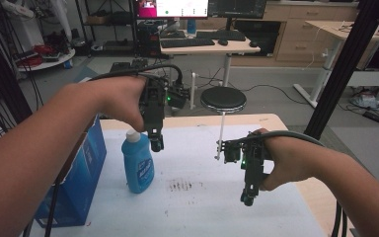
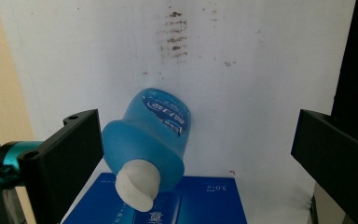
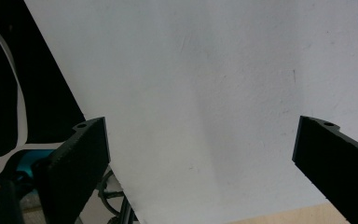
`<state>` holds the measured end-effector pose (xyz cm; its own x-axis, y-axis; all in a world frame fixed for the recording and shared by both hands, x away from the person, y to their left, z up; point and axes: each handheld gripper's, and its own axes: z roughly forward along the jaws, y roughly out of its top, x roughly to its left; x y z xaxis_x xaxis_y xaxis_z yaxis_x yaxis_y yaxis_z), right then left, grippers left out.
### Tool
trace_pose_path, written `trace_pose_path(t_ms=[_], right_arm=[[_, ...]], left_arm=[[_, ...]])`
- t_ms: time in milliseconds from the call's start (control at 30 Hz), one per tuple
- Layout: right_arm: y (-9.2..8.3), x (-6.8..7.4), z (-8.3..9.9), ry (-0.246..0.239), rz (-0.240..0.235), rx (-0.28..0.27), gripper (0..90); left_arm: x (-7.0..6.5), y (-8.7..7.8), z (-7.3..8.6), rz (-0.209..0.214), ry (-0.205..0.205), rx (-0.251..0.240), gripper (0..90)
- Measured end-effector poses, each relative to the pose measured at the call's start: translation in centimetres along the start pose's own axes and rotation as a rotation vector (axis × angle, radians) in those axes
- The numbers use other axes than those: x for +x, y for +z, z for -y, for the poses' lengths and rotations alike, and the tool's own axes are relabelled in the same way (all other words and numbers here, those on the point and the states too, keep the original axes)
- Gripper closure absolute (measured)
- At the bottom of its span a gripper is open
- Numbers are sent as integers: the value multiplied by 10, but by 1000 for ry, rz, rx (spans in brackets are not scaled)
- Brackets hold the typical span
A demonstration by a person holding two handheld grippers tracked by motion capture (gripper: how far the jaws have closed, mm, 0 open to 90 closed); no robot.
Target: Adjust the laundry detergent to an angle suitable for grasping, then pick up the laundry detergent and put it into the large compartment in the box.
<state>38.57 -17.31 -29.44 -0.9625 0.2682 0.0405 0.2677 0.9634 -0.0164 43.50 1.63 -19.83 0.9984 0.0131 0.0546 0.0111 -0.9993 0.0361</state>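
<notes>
Left gripper view looks down on the blue bottle (image 2: 149, 135), upright on the white counter (image 2: 261, 70) beside a blue box (image 2: 205, 205), its white cap (image 2: 137, 184) between the left tool's (image 1: 156, 143) wide-apart jaws, untouched. The plastic looks smooth, slippery, probably liquid-heavy; gripping the narrower shoulder seems safest. The right tool (image 1: 248, 197) hangs apart, empty.

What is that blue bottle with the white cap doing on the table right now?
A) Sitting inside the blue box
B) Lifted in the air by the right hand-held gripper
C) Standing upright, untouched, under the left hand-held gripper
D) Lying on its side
C: the blue bottle stands upright on the white table, below the open left hand-held gripper, beside the blue box.
</notes>
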Motion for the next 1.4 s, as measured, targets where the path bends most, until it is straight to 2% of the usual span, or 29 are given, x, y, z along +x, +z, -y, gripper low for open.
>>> trace_pose_path(t_ms=[167,500,600,633,667,767,800,833,867,933,1233,1367,1400], right_arm=[[0,2,0,-4,0,1,29],[-1,2,0,0,5,-6,29],[0,2,-1,-15,4,-7,29],[0,3,-2,-5,0,-5,29],[1,2,-3,-20,-3,-1,29],[2,2,-4,-6,-6,3,29],[3,0,-4,-29,-4,-4,29],[4,0,-5,-18,-10,4,29],[4,-1,-6,-26,-10,4,29],[5,-2,-6,-34,-8,2,29],[6,-6,-8,-38,4,0,29],[8,-5,-9,-42,1,4,29],[9,-4,-9,-39,-5,-7,29]], left_arm=[[-1,1,-1,-4,10,13,20],[-5,2,5,-3,-4,3,20],[-5,3,9,3,-26,-2,20],[-5,3,10,9,-34,-4,20],[-5,3,12,13,-44,-3,20],[-5,4,14,14,-65,-11,20],[-6,4,16,15,-76,-17,20],[-6,3,17,12,-80,-18,20],[-6,3,19,-6,-92,-19,20],[-5,2,20,-15,-107,-20,20],[-2,-1,28,-8,-240,-4,20],[0,-8,33,7,-345,-32,20],[1,-9,35,11,-383,-40,20]])
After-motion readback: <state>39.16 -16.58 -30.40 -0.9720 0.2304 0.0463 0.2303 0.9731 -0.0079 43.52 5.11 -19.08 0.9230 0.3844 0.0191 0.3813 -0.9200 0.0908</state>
